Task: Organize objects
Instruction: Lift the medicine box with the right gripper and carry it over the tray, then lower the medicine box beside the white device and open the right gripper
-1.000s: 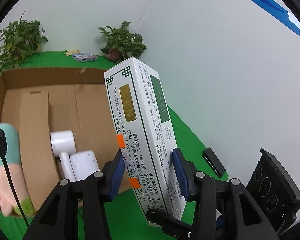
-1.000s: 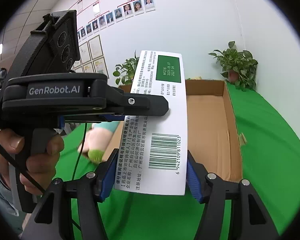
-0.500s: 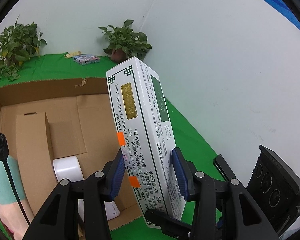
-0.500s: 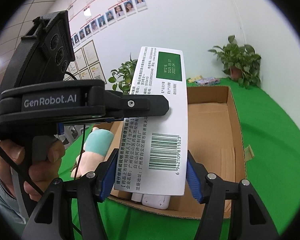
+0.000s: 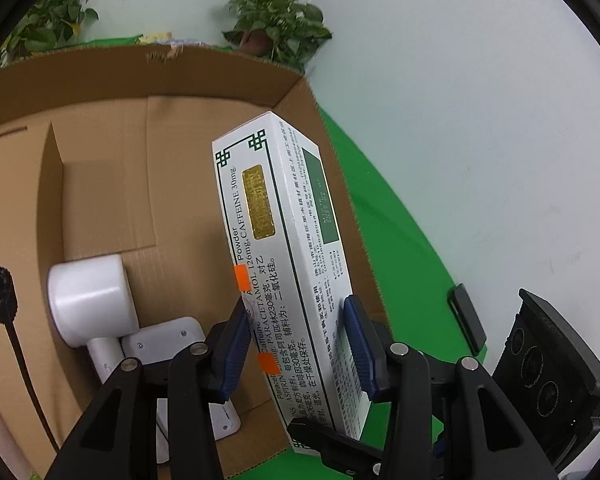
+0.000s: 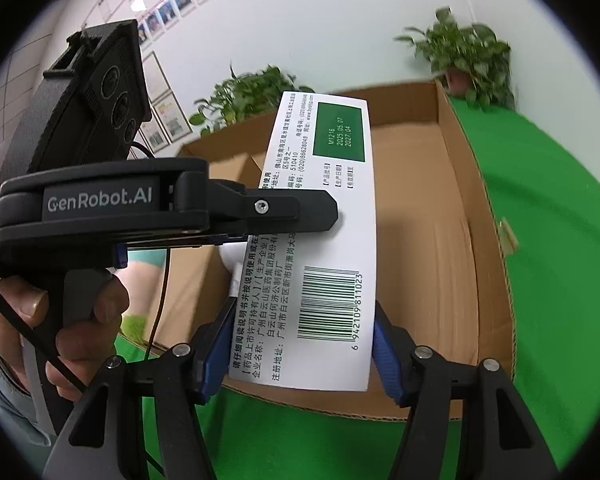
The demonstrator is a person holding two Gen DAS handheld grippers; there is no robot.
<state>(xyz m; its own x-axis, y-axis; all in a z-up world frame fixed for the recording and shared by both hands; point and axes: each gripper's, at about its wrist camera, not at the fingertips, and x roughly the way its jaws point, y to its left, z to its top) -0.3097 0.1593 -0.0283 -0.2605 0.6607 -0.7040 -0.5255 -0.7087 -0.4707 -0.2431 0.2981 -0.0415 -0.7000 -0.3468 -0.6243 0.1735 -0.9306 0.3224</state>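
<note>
Both grippers are shut on one white medicine box with green trim [image 5: 276,248]. My left gripper [image 5: 296,344] clamps its wide faces between blue pads. My right gripper [image 6: 300,344] clamps its narrow sides near the barcode; the box also shows in the right wrist view [image 6: 320,216]. The box is held tilted over the near right part of an open cardboard box [image 5: 112,152], whose right wall shows in the right wrist view [image 6: 480,248].
A white device with a round head [image 5: 88,296] and a flat white unit [image 5: 168,340] lie in the carton's near left corner. Green cloth [image 6: 560,240] covers the table. Potted plants [image 5: 276,20] stand by the white wall. A pastel soft object [image 6: 144,276] lies left of the carton.
Both grippers have carried the medicine box forward and down over the carton. The carton now fills more of both views and its rim sits closer beneath the box.
</note>
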